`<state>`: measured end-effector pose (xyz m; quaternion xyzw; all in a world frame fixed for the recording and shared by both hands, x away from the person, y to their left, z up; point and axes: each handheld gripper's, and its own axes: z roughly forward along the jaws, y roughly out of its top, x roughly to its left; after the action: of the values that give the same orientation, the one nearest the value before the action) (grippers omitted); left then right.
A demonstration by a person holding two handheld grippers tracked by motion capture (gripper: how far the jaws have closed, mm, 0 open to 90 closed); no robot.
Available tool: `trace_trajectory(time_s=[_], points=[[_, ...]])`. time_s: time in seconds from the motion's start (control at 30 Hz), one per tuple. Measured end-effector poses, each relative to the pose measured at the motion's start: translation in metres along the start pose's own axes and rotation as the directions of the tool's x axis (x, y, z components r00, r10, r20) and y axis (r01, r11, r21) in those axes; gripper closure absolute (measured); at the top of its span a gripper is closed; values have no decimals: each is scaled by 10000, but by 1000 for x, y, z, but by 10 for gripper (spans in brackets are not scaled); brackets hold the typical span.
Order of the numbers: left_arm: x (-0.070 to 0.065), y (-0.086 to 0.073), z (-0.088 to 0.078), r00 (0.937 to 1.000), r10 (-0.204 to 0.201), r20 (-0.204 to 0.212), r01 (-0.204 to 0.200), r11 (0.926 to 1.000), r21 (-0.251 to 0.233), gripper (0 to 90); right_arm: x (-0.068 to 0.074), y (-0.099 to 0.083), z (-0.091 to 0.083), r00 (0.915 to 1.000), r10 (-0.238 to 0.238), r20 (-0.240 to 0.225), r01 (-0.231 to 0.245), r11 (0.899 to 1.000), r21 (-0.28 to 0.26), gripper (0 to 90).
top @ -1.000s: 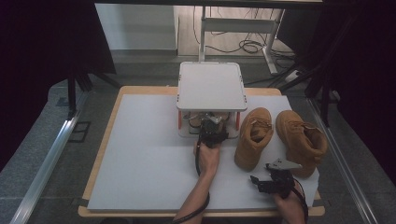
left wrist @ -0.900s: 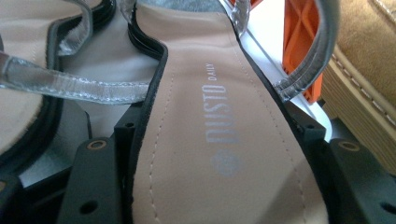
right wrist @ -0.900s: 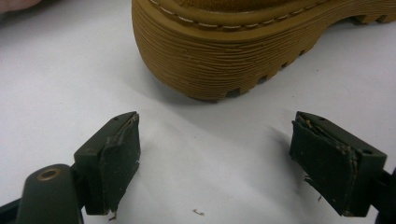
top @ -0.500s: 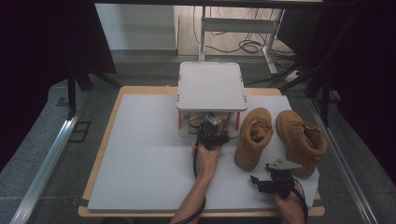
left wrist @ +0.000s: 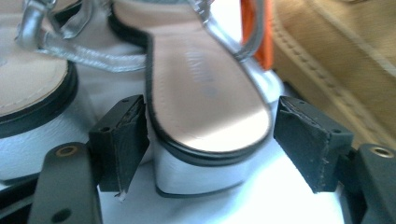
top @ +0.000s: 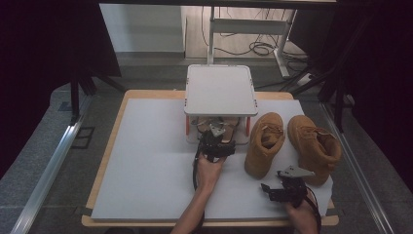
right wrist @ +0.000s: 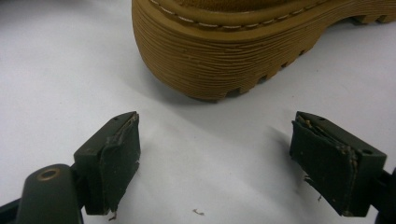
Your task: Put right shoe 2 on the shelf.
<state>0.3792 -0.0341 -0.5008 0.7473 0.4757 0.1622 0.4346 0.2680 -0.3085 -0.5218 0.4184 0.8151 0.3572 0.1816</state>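
Left gripper (left wrist: 210, 140) sits at the open front of the small white shelf stand (top: 221, 90) on the desk (top: 146, 161), jaws just opened and straddling the heel of a silver sandal (left wrist: 205, 93) on the stand's lower level, pads clear of it on both sides; a second sandal (left wrist: 32, 88) lies just beside, and the stand's orange post (left wrist: 252, 28) rises behind. Right of the stand stand two tan boots (top: 265, 141), crowding that side. Right gripper (right wrist: 215, 158) rests released near the desk's front edge, jaws wide and empty, facing a boot's ridged sole (right wrist: 224, 60).
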Motion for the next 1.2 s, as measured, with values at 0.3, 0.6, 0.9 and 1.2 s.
trace_trajectory(time_s=[0.3,0.6,0.9,1.2], points=[[9,-11,-17,9991,187,383,-192,9997,136,244,0,0,0,10000,-2,13,2,10000,1,160],[9,-19,-37,9926,589,1065,-550,9977,-393,488,0,0,0,10000,-3,29,3,10000,0,160],[7,-22,-36,9858,1238,1137,-1225,9923,-181,807,0,0,0,10000,-11,25,11,10000,1,160],[9,-21,-28,9865,1435,784,-1446,9894,94,896,0,0,0,10000,-10,26,10,10000,4,160]])
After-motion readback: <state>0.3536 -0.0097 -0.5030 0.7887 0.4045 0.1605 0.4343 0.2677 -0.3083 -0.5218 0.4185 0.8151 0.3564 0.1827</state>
